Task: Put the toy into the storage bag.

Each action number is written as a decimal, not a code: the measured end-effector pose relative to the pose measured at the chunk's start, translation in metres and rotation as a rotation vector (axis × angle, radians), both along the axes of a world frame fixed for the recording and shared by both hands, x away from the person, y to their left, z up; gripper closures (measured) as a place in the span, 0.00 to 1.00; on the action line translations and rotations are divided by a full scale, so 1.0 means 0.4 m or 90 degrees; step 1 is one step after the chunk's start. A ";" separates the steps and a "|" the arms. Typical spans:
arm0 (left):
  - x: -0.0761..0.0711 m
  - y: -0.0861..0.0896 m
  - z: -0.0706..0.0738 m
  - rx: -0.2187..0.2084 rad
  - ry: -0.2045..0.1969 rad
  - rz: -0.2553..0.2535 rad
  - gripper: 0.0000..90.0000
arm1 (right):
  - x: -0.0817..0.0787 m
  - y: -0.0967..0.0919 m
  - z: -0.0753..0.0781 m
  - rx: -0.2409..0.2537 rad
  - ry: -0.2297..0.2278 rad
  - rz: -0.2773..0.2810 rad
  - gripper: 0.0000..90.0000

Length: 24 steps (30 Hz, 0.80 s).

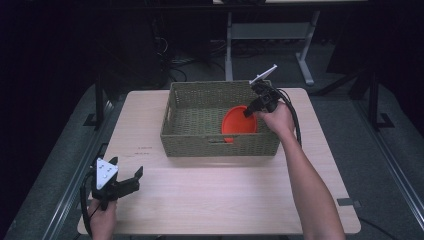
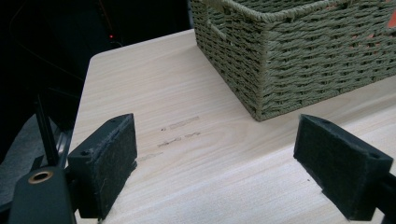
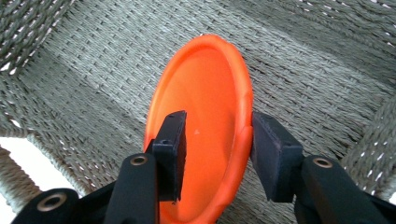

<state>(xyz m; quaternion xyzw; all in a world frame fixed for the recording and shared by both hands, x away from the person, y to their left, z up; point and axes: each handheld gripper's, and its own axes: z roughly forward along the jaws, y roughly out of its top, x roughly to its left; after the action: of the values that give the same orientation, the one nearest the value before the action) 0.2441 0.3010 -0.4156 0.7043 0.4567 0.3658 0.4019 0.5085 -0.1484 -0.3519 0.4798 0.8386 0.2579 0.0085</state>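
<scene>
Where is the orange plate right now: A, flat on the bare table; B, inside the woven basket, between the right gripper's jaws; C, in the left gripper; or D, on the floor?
B: the orange plate sits inside the woven basket, with the right gripper straddling its rim.

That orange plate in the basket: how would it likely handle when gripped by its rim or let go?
The orange plate looks thin, smooth and probably plastic, so likely light, stiff and a bit slippery. It stands tilted on edge in the woven basket, so with the right hand-held gripper straddling its rim loosely, it may tip flat.
</scene>
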 end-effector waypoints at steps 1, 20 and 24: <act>0.000 0.000 0.000 0.000 0.001 0.000 0.14 | -0.001 0.002 0.001 -0.004 -0.002 0.003 0.62; -0.002 -0.003 -0.001 0.001 0.000 -0.002 0.14 | -0.019 -0.015 0.014 0.016 -0.017 0.005 0.56; -0.003 -0.001 0.001 -0.004 -0.001 0.002 0.14 | -0.029 -0.027 0.011 0.044 -0.012 0.006 0.54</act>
<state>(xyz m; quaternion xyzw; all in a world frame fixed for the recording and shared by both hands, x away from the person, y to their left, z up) 0.2428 0.3005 -0.4152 0.7019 0.4587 0.3659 0.4039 0.4971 -0.1593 -0.3474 0.4732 0.8313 0.2915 -0.0014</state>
